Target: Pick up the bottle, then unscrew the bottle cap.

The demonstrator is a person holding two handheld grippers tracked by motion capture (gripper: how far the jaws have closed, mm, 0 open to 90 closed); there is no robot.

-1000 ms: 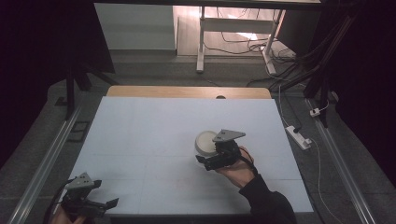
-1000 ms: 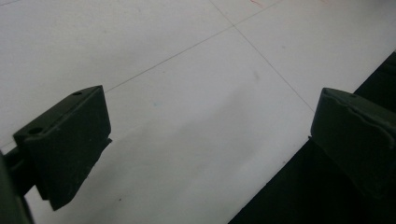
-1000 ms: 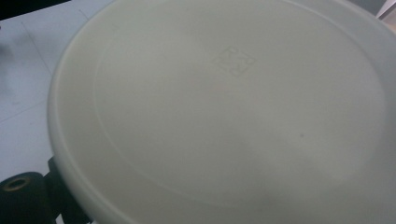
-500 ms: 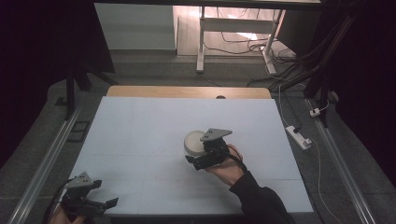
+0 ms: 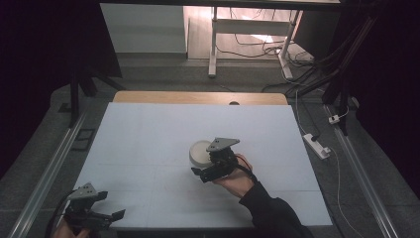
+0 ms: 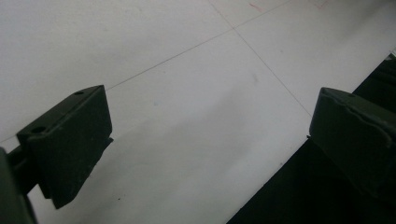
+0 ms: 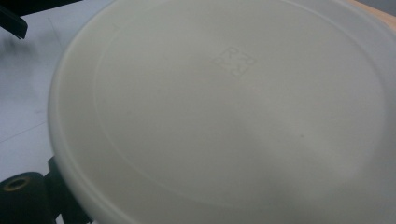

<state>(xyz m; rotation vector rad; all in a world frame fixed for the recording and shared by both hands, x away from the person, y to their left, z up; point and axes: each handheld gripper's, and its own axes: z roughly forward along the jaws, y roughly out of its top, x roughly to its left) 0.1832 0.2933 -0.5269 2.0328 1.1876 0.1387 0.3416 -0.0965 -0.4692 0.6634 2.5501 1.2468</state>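
I keep the right gripper (image 5: 204, 173) seemingly clamped on the white lidded tub (image 5: 200, 151) mid-table, holding it level, while my left gripper (image 5: 106, 217), jaws apart, waits at the near-left corner.

In the right gripper view the white lid (image 7: 224, 116) runs past 3 edges, blurred, hiding most of the jaws. From above, the right gripper (image 5: 210, 167) hides the lid's near side. The left hand (image 5: 67, 231) is cut off at the bottom.
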